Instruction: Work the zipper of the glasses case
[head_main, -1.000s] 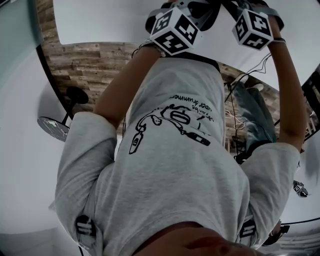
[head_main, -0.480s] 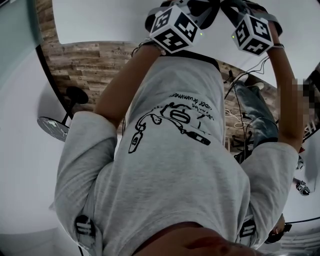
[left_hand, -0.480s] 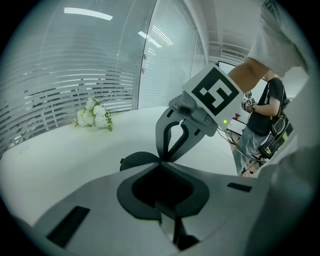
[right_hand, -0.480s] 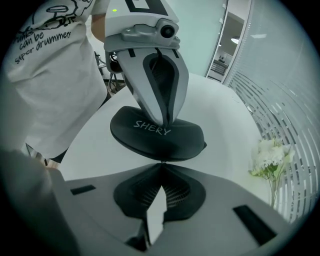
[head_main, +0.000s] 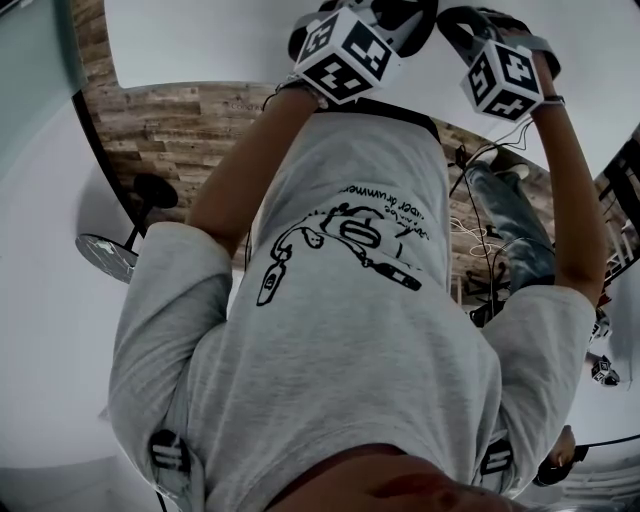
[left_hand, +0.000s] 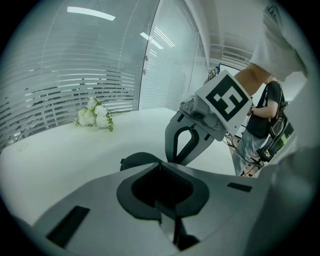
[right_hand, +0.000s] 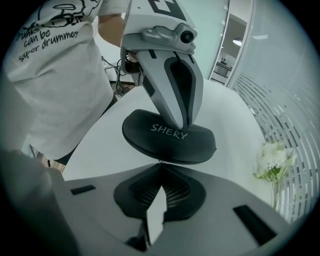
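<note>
Just at right gripper's (right_hand: 159, 164) fingers (right_hand: 116, 173): glasses case (right_hand: 170, 146).

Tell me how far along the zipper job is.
Done: left gripper pins the glasses case to the table, fingers together. In hand: right gripper is shut at the case's near edge, apparently on the zipper pull. Left: running the zipper round. The case looks closed, and the pull's progress cannot be told.

The right gripper (right_hand: 160, 164) has drawn slightly nearer the person (head_main: 350, 330).
</note>
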